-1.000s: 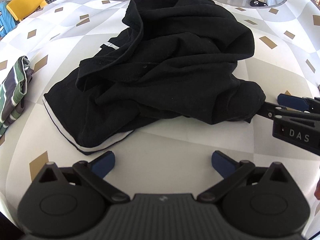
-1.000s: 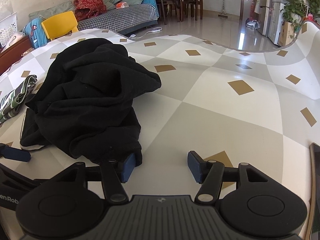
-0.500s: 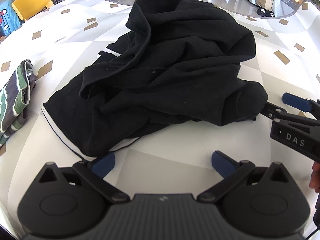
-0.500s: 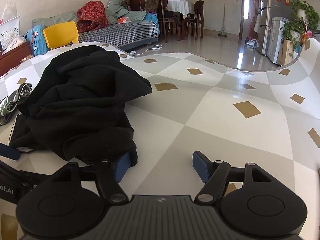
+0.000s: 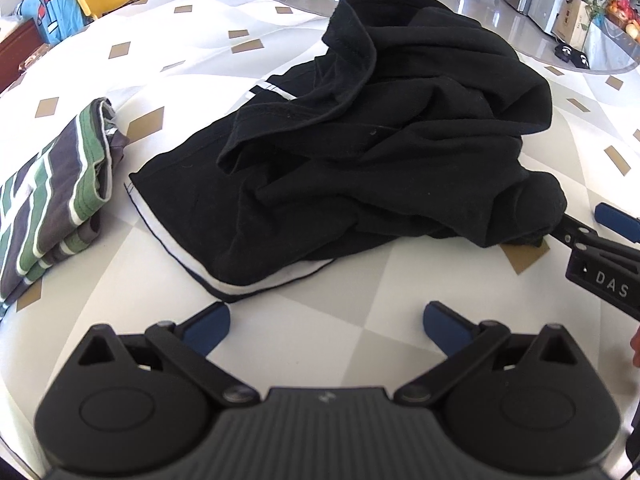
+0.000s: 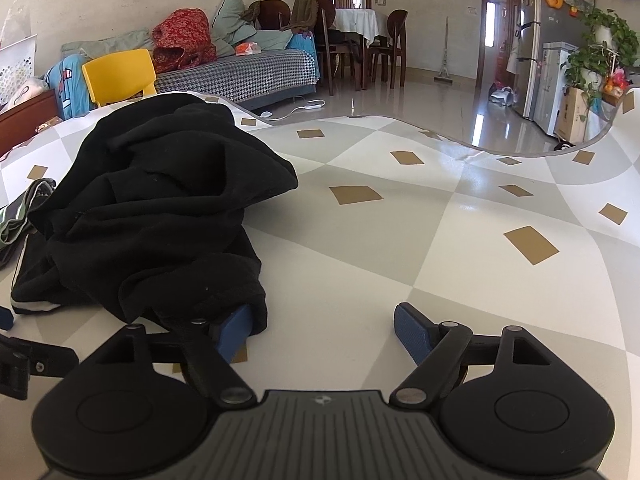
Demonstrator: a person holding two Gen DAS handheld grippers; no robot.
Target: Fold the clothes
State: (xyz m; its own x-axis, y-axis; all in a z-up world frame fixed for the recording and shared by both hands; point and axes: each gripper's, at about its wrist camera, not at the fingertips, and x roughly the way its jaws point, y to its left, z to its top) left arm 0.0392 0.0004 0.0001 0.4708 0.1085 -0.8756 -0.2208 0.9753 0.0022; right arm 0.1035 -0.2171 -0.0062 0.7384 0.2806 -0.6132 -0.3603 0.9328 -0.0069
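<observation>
The left gripper (image 5: 326, 322) hangs over the counter (image 5: 360, 312) with its fingers (image 5: 208, 322) spread wide and nothing between them; the white-trimmed hem of the crumpled black garment (image 5: 380, 152) lies just beyond the left fingertip. The right gripper (image 6: 322, 330) has its fingers opening, its left finger (image 6: 234, 330) against the garment's near bulge (partly tucked under the cloth), its right finger over bare counter. Beyond the left fingers the garment heaps up mid-counter, and left of it, apart, sits a folded green striped garment (image 5: 52, 208).
</observation>
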